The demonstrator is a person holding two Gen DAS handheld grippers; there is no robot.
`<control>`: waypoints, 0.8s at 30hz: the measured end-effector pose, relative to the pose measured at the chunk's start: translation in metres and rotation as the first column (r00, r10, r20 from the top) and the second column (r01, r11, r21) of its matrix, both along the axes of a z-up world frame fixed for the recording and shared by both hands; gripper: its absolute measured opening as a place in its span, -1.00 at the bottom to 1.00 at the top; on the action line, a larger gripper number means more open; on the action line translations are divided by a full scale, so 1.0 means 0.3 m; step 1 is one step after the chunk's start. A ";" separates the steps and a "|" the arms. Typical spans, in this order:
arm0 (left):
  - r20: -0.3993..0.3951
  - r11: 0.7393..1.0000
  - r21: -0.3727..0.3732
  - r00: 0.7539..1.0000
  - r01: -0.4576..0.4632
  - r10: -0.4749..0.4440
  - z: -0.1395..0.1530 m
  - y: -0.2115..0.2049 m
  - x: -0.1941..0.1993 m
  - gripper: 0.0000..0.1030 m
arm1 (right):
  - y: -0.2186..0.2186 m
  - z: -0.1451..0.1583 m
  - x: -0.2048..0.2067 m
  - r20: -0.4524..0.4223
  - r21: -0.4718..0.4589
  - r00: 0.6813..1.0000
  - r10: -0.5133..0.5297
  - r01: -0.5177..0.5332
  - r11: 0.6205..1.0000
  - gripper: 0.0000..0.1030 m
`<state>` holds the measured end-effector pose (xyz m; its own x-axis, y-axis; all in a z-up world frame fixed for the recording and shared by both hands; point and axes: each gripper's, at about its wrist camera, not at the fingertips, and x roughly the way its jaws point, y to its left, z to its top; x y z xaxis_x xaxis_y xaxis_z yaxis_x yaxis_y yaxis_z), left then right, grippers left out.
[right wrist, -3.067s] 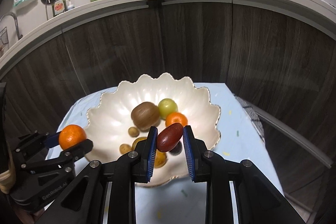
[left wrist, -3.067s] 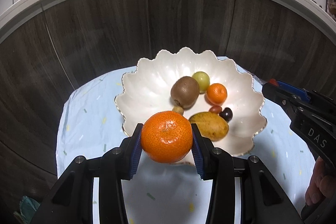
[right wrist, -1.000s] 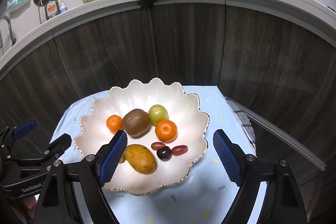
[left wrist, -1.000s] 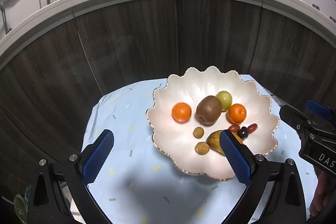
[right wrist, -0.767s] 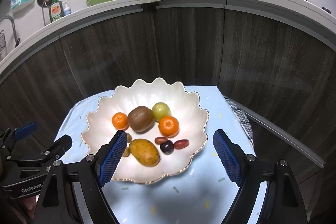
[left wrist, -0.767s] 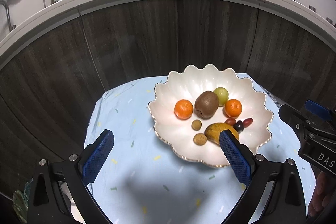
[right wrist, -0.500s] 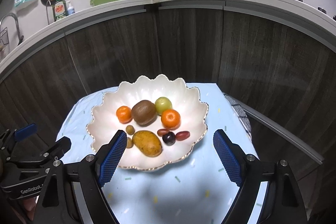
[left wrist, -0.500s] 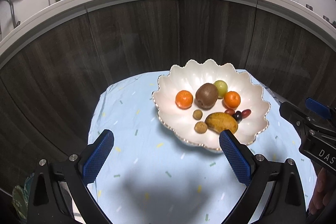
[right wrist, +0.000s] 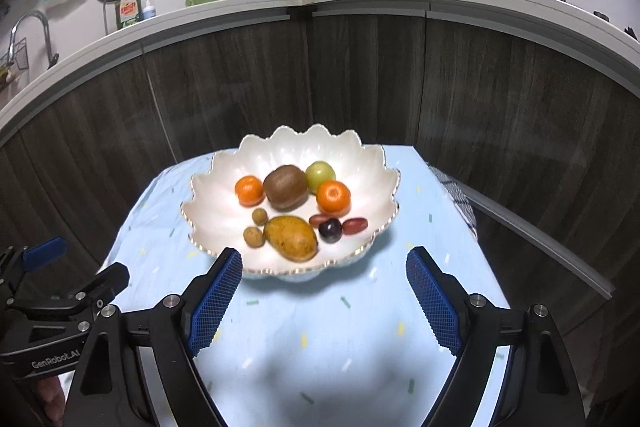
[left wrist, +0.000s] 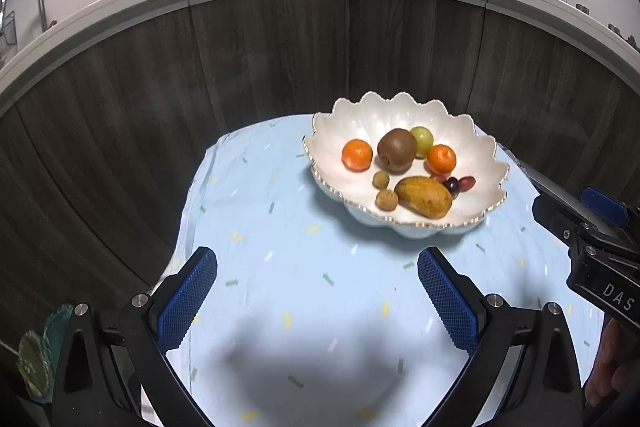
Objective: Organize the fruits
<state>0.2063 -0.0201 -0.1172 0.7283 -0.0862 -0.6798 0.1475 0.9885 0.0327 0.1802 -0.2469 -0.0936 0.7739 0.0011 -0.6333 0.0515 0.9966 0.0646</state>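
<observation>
Fruit fills the scalloped bowl (right wrist: 372, 163) at frame centre; left gripper (left wrist: 318, 301) and right gripper (right wrist: 324, 301), fingers spread and empty, should withdraw clear of its rim.

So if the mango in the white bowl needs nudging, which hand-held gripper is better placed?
Probably the right hand-held gripper: its open jaws line up with the mango, which sits off toward the left hand-held gripper's right finger.
</observation>
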 end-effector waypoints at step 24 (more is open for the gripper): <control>0.096 0.997 0.026 0.993 -0.074 0.072 0.012 0.025 -0.343 0.99 | -0.006 0.005 -0.290 0.058 0.017 0.998 0.008 -0.009 1.000 0.65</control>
<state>0.1034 -0.0127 -0.1137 0.7935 -0.0111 -0.6085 0.0698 0.9949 0.0729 0.0932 -0.2486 -0.0920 0.8093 0.0183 -0.5871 0.0389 0.9956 0.0847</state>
